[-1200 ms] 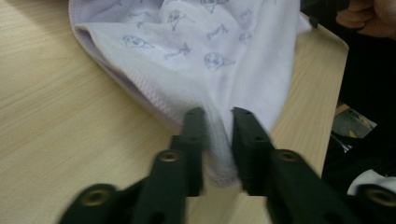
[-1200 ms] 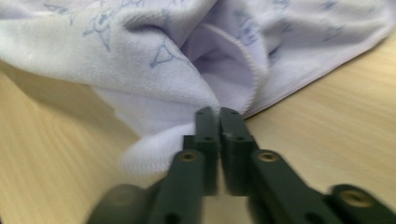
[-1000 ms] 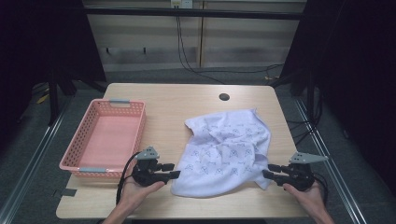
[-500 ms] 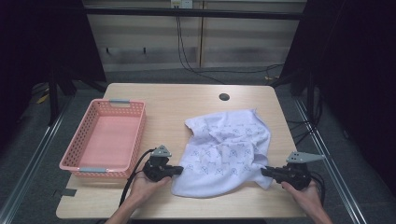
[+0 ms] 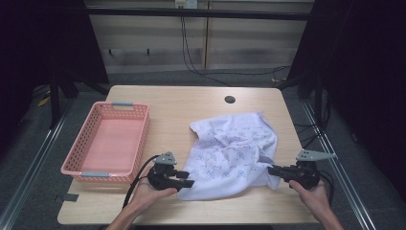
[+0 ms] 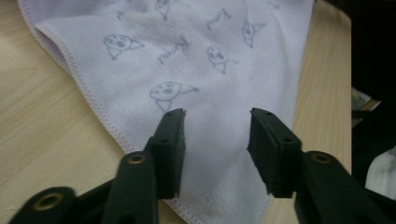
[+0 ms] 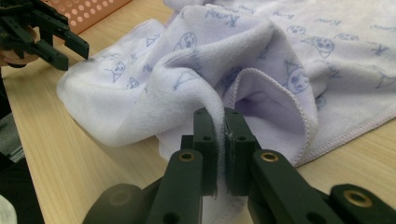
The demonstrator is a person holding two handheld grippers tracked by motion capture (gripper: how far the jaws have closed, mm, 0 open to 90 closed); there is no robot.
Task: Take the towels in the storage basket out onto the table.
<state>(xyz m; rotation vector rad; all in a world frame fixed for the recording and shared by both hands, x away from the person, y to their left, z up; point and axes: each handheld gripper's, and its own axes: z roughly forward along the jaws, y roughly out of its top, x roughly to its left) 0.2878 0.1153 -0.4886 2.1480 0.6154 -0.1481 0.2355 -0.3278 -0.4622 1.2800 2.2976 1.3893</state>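
Observation:
A white cloth (image 5: pixel 234 148) printed with small blue figures lies crumpled on the wooden table (image 5: pixel 191 105). My left gripper (image 5: pixel 189 183) lies level at the cloth's near-left corner. In the left gripper view its jaws (image 6: pixel 217 116) stand open over the hemmed corner (image 6: pixel 187 56); they have just been opening, and the pads press on nothing. My right gripper (image 5: pixel 270 169) is at the cloth's near-right edge. In the right gripper view it (image 7: pixel 222 114) is shut on a raised fold of the cloth (image 7: pixel 210 56), with the left gripper (image 7: pixel 72 55) farther off.
A pink plastic basket (image 5: pixel 139 143) with nothing in it stands on the left of the table. A round hole (image 5: pixel 230 99) sits near the table's far edge. Bare wood shows between basket and cloth. Dark floor and rails surround the table.
The left gripper has edged slightly right toward the cloth's corner. The right hand has stayed at the cloth's near-right edge.

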